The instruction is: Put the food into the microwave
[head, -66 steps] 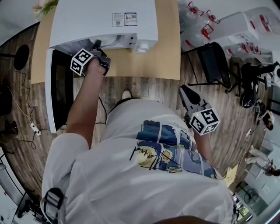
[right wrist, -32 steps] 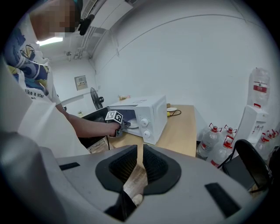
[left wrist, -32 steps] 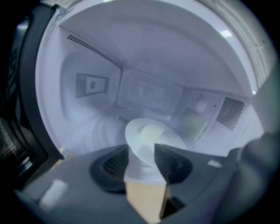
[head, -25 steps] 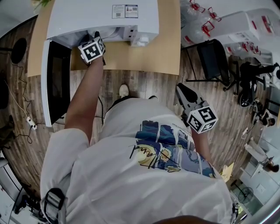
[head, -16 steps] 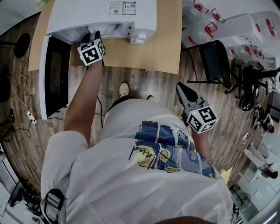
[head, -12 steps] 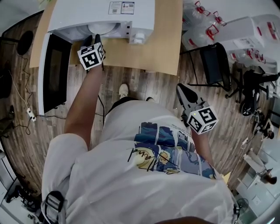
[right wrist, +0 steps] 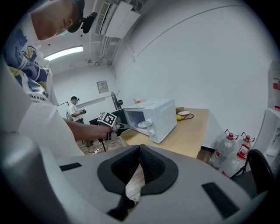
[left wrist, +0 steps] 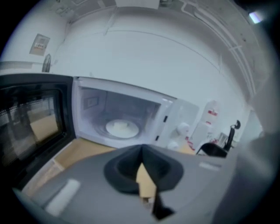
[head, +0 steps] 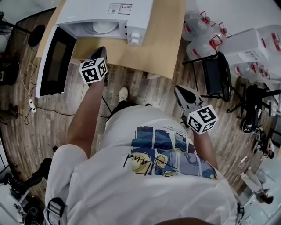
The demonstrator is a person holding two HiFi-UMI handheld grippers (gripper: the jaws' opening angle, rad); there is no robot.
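Note:
The white microwave point(head: 109, 13) stands on the tan table point(head: 153, 44), its dark-glass door point(head: 55, 61) swung wide to the left. A white round dish point(head: 104, 27) lies on the turntable inside; the left gripper view shows the dish point(left wrist: 122, 128) in the lit cavity. My left gripper point(head: 99, 52) hangs in front of the microwave over the table's near edge, shut and empty; in its own view the left gripper point(left wrist: 141, 151) has its jaws pressed together. My right gripper point(head: 179, 89) is low at my right side over the floor, and the right gripper point(right wrist: 140, 148) is shut with nothing in it.
A black chair point(head: 217, 70) and several water bottles point(head: 202, 30) stand right of the table. A cable and power strip point(head: 30, 103) lie on the wood floor at left. A small plate point(right wrist: 183, 113) sits on the table's far end. A person point(right wrist: 76, 111) stands in the background.
My left gripper has drawn back out of the microwave's mouth to the table's near edge, leaving the dish inside. The right gripper has stayed about where it was.

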